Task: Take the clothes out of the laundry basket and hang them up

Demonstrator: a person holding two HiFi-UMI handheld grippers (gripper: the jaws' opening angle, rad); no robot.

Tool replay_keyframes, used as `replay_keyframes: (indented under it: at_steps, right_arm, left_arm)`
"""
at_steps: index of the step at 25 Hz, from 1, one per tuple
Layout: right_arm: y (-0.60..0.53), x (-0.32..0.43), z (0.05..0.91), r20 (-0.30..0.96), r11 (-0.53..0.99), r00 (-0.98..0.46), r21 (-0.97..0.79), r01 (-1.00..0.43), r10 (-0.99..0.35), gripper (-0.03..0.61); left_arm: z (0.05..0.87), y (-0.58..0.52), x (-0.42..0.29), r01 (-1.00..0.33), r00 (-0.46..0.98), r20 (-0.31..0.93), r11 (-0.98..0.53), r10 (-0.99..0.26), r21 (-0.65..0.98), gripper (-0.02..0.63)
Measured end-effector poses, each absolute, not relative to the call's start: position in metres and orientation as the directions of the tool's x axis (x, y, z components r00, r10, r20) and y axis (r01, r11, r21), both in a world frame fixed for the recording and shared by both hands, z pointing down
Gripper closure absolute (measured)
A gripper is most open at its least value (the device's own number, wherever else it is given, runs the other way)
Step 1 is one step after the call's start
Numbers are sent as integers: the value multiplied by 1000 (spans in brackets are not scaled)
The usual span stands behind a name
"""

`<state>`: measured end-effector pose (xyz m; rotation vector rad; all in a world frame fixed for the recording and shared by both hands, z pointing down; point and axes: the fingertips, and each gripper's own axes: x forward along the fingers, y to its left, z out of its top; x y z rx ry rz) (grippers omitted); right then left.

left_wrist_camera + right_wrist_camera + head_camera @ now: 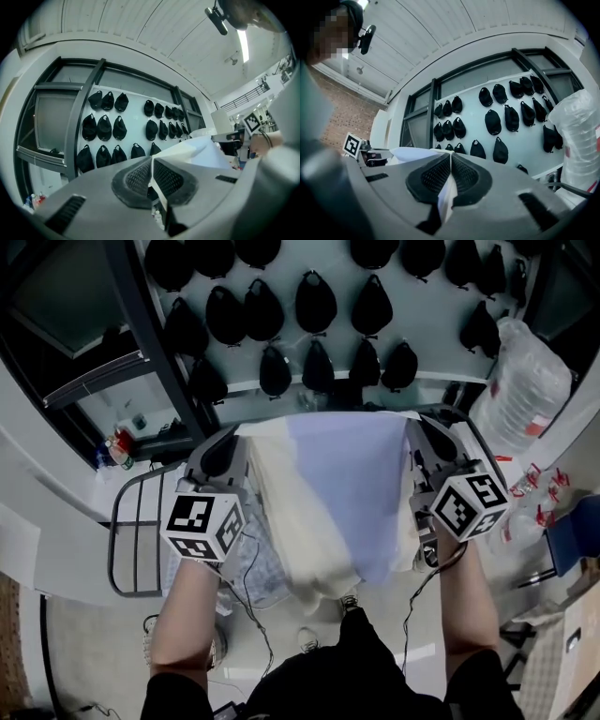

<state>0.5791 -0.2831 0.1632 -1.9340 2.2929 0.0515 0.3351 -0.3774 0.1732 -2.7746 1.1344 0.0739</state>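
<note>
- Head view: a pale cloth (pixel 337 493) is stretched between the left gripper (pixel 223 454) at 9 o'clock and the right gripper (pixel 437 439) at 3 o'clock, and sags toward 6.
- Only the gripper views show the grips: each pair of jaws is pinched tight on a cloth edge.
- Black caps (pixel 317 301) hang at 12 o'clock.

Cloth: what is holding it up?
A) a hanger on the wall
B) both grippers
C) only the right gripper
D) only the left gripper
B: the left gripper and the right gripper are each shut on a top edge of the cloth, which hangs spread between them.
</note>
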Motion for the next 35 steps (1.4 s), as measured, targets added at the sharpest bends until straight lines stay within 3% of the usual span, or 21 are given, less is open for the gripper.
replay_keyframes:
  at_steps: [15,35]
  right_arm:
    - [-443,619,209,-74,317,-310,-116,-941,-948,566]
    - [-540,625,378,222,341,-383,-205,-918,-897,566]
  left_arm:
    - [215,-505,363,-811,582,-18,-579,-813,-89,606]
    - [386,-582,390,-852,484,276,-519,-831,-71,606]
